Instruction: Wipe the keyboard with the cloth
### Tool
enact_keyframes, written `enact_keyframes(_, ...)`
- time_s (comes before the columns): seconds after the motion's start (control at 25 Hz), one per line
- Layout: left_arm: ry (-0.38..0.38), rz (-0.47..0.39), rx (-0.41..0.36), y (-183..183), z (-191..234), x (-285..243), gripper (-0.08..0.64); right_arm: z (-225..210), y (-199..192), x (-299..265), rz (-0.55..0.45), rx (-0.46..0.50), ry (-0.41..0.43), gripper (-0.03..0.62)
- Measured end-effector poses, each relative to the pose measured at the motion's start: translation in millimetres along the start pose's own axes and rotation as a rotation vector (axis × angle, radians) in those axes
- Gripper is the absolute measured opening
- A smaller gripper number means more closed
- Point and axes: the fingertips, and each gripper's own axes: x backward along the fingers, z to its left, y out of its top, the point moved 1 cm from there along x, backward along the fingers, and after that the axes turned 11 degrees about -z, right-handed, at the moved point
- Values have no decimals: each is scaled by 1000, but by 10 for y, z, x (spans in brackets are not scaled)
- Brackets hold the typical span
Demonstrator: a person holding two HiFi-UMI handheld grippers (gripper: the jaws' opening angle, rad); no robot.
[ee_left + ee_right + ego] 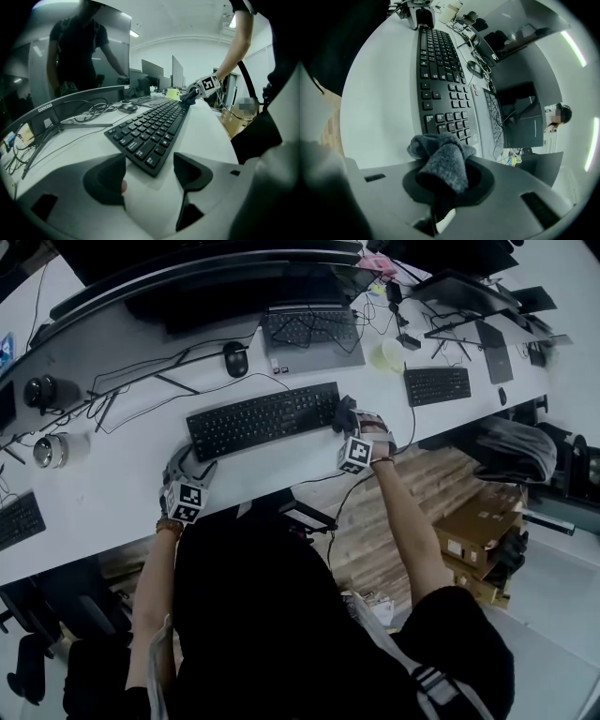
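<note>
The right gripper (440,206) pinched a crumpled grey cloth (442,159) at the long black keyboard (262,418)'s end; the left gripper (150,174), spread and empty, should brace it.

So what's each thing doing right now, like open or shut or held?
Keyboard: lying flat on the desk.
Cloth: bunched up, gripped at the keyboard's right end.
Right gripper: jaws shut on the cloth.
Left gripper: jaws apart, holding nothing.
Laptop: lid open.

long white desk (103,512), dark monitors (244,282) along its far edge, cardboard boxes (473,538) on grey floor (553,615)
</note>
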Motion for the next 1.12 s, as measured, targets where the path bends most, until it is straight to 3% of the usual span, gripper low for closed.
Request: enact_keyframes(1.12,5,-4,-2,11,-4,-3,314,191,953,29,-193,121,34,34)
